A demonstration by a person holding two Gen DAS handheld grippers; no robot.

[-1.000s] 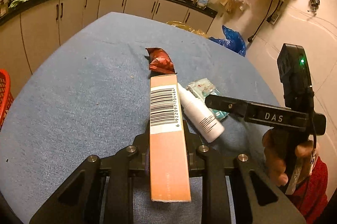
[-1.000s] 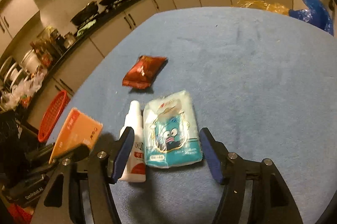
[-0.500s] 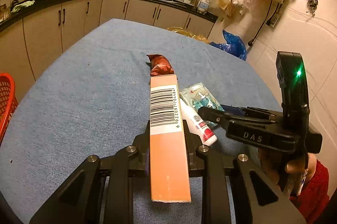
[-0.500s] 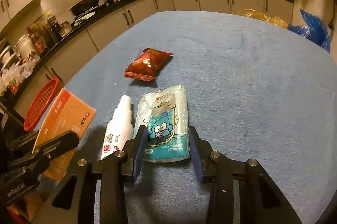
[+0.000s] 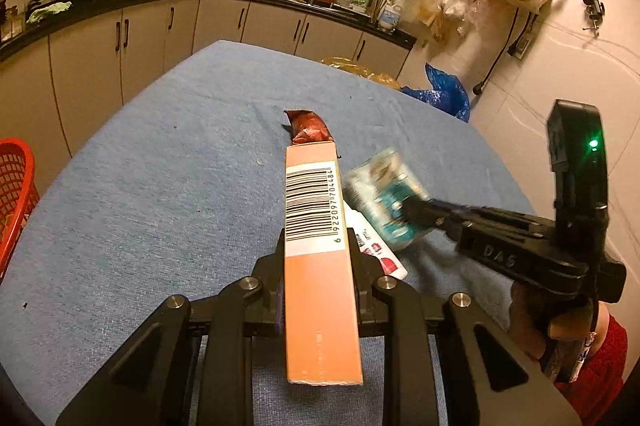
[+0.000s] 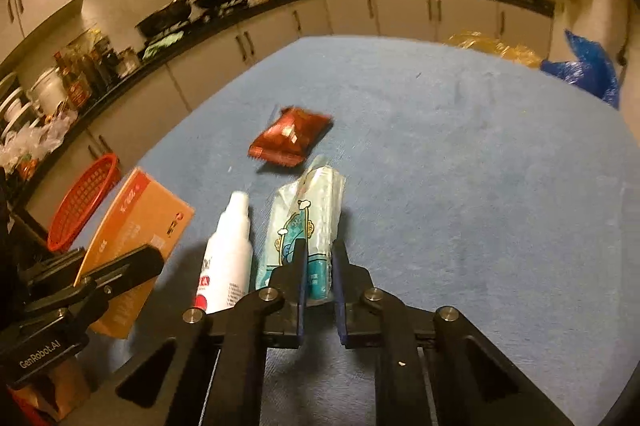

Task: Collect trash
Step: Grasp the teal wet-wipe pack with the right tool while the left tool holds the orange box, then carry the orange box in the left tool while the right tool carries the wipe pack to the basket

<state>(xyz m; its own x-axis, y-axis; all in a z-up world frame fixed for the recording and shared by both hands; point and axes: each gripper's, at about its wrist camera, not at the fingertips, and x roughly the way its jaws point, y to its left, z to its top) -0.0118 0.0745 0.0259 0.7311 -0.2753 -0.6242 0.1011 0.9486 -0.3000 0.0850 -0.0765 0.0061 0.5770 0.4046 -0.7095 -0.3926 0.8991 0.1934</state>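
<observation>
Both hand-held grippers clamped: box (image 5: pixel 320 266), tissue pack (image 6: pixel 308 222).

Your work surface is a table covered with a blue cloth (image 6: pixel 460 166). Take the white spray bottle (image 6: pixel 228 250) as your landmark: it lies flat on the cloth, cap pointing toward the kitchen cabinets. Beyond its cap, a little to the right, you have 1 red snack packet (image 6: pixel 290 140) lying flat, apart from it.
</observation>
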